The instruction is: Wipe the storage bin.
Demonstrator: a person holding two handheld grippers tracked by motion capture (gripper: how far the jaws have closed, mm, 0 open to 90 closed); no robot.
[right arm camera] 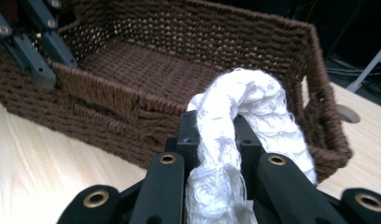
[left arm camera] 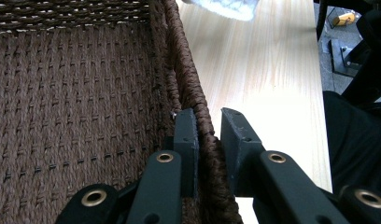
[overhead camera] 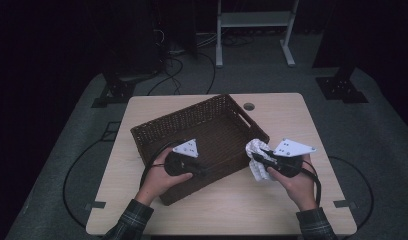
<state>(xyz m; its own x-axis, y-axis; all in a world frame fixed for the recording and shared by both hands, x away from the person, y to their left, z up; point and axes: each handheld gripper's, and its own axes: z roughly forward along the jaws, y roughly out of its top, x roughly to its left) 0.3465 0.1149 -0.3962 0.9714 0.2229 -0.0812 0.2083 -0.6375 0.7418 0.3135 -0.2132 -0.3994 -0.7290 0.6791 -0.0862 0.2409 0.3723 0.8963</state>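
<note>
your two forearms in plaid sleeves come in from the near edge of a pale wooden table. your left gripper has its jaws pinching the near wall of a dark brown woven basket, one jaw inside and one outside the rim, steadying it. your right gripper has its jaws clamped on a white crocheted cloth, which bunches up between them and drapes over the far side. the cloth hangs above the table just beside the basket's right end, at about rim height and not yet over the opening. the inside of the basket looks empty, as far as its woven floor shows. judged from this, the pick-up is done; what is left is to carry the cloth over the rim, lower it in and let go. beyond the table lie grey floor, cables and a white stand.
</note>
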